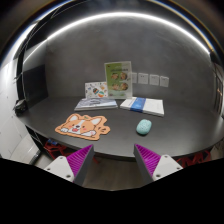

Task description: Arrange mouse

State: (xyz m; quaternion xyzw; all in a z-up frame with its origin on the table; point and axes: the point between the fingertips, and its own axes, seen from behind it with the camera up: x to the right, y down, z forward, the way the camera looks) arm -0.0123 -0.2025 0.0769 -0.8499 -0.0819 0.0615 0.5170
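The dark grey bench (110,135) spreads wide beyond the claw (113,160), its near edge just ahead of the purple pads (82,158). The claw hangs level, fingers wide apart, holding nothing. An orange corgi-shaped mouse mat (81,125) lies ahead to the left. The small pale teal mouse (144,126) sits apart on bare bench, ahead to the right, with open surface around it.

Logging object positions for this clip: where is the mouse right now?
The mouse lies on the grey table, beyond the open fingers, to the right of the corgi-shaped mat and nearer than the blue-and-white booklet.
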